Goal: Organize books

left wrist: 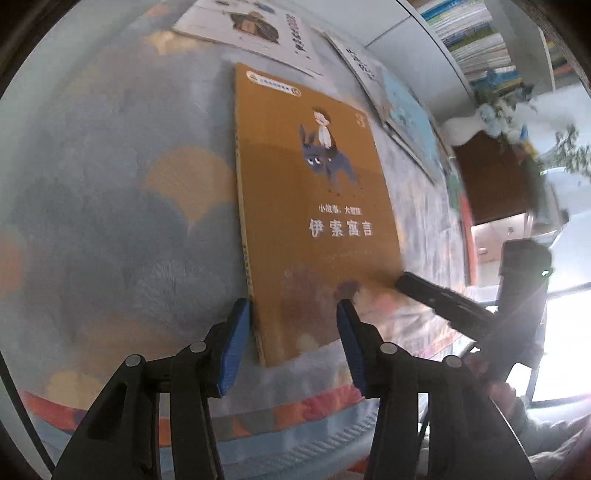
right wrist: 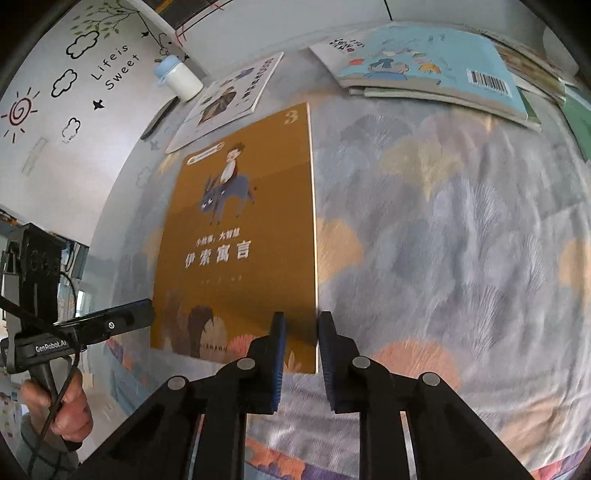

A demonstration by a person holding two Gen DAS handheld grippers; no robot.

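Observation:
An orange-brown picture book (left wrist: 314, 206) with a boy on a donkey lies flat on a patterned bed cover; it also shows in the right wrist view (right wrist: 240, 236). My left gripper (left wrist: 291, 332) is open, its blue pads either side of the book's near left corner and spine. My right gripper (right wrist: 301, 339) is narrowly open, straddling the book's near right corner edge. The right gripper's finger (left wrist: 436, 295) touches the book's right edge in the left wrist view. The left gripper's finger (right wrist: 110, 325) sits by the book's left edge.
A white book (right wrist: 225, 99) lies beyond the orange one. A stack topped by a light-blue book (right wrist: 432, 66) lies at the far right. A white bottle with a blue cap (right wrist: 177, 79) stands by the wall. A bookshelf (left wrist: 469, 33) stands behind.

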